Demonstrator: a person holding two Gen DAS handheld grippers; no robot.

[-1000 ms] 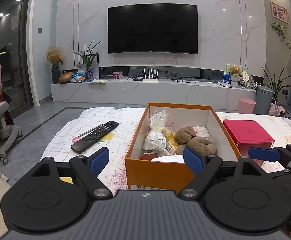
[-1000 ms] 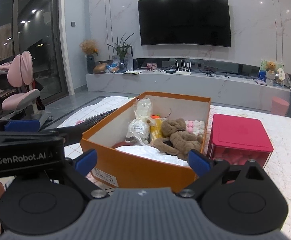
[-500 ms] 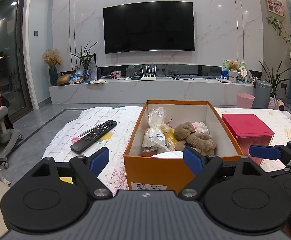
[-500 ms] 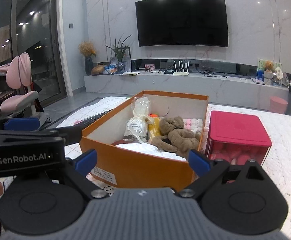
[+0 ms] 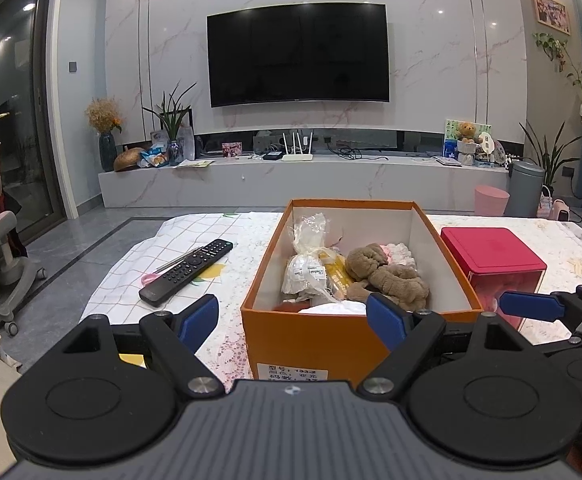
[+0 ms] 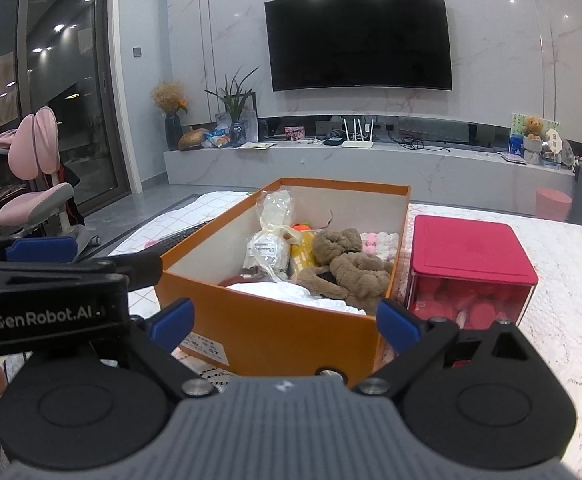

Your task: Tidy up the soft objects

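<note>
Currently both claws spread wide, empty: left gripper (image 5: 293,318), right gripper (image 6: 285,322), short of the orange box (image 6: 267,332) mid-table. Soft objects inside: brown plush (image 6: 349,268), white cloth (image 6: 291,294) at near wall. Risk: a low reach clips the near rim and shoves the box toward the red container (image 6: 471,272). Readable: "GenRobot.AI" on left gripper; box label blurred.

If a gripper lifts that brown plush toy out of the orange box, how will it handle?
The brown plush toy looks limp and fuzzy, so it likely droops and compresses. Probably light. Its limbs overlap the white cloth in the orange box, so that may drag along.
</note>
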